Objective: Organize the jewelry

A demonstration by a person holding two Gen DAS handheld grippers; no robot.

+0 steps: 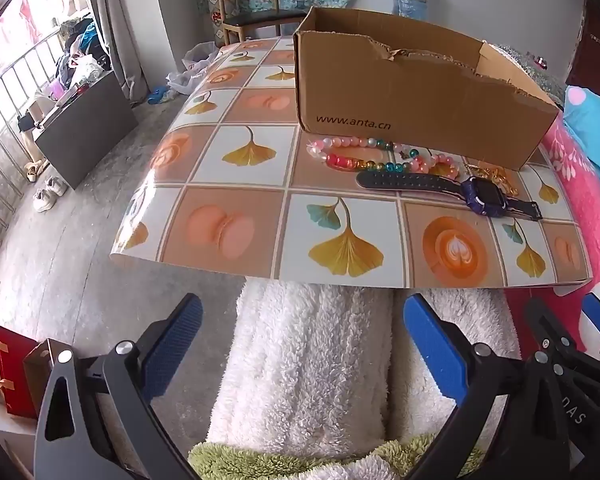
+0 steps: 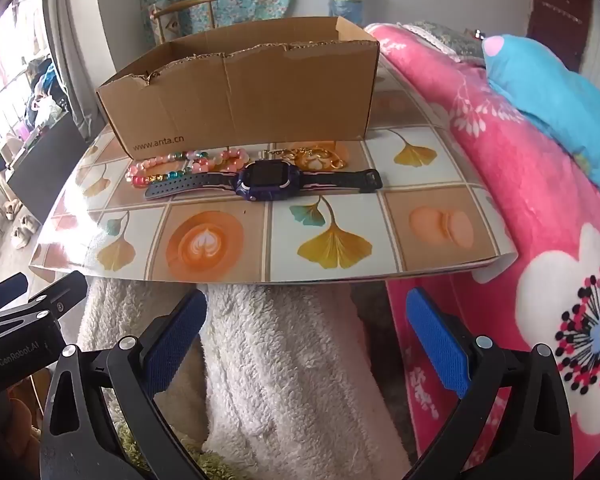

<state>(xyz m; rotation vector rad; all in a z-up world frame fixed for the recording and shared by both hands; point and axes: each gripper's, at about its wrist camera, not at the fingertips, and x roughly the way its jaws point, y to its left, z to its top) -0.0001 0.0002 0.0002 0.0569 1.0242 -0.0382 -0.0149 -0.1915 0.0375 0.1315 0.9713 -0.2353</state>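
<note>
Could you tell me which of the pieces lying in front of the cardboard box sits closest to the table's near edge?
The purple watch with its dark strap laid out flat; the beaded bracelets and gold chain piece lie behind it, against the box.

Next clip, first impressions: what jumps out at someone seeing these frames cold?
A torn-edged cardboard box stands open at the back of the tile-patterned board. In front of it lie pink bead bracelets, a gold-coloured piece and, nearest the cameras, a purple watch laid flat. Both the left gripper and the right gripper hang open short of the board.
</note>
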